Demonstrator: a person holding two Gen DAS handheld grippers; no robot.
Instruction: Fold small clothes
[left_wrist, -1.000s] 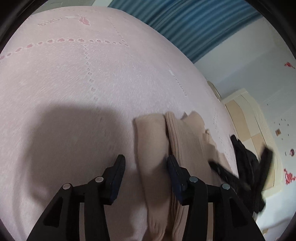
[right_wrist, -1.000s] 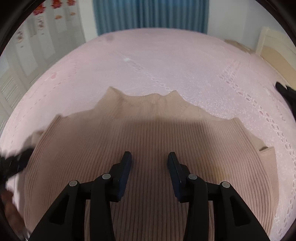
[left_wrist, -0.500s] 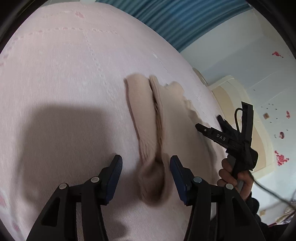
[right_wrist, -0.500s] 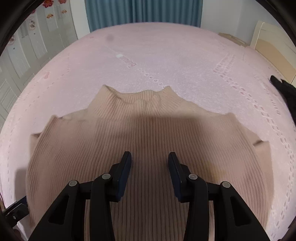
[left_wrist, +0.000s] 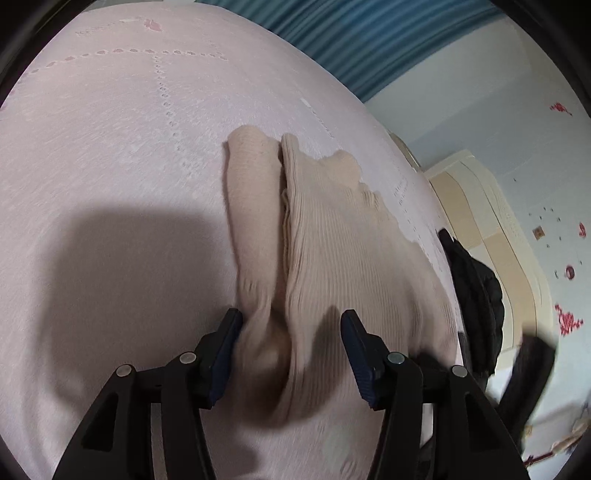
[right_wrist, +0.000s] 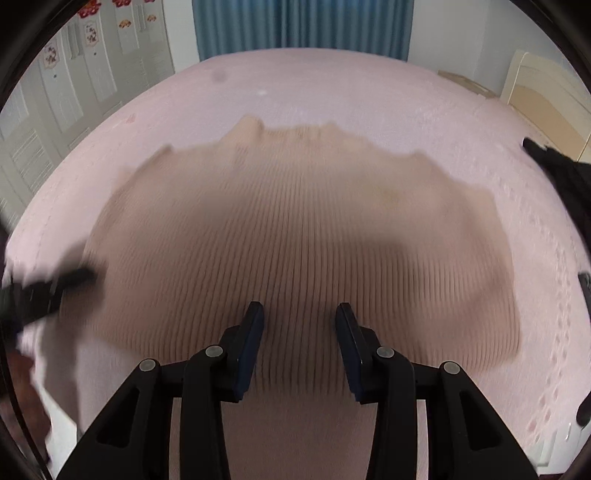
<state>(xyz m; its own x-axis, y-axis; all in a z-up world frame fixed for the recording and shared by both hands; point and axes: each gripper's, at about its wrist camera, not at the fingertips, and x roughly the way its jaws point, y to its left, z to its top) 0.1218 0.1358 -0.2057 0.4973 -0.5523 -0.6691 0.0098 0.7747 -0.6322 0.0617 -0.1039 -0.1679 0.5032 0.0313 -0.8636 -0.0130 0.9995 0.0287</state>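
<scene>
a beige sweater (right_wrist: 303, 236) lies on the pink bed (left_wrist: 110, 147), black clothes (left_wrist: 476, 295) at right; left gripper (left_wrist: 291, 343) released astride its sleeve (left_wrist: 255, 221), right gripper (right_wrist: 299, 332) released above.

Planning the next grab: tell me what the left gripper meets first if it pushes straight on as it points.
Likely the beige sweater's sleeve, lying between the left gripper's open jaws on the pink bedspread.

One sweater (right_wrist: 303, 236) lies on one bed (right_wrist: 332, 88). One dark garment (left_wrist: 476, 288) sits at the bed's edge. Two grippers: left (left_wrist: 291, 345), right (right_wrist: 300, 334).
</scene>
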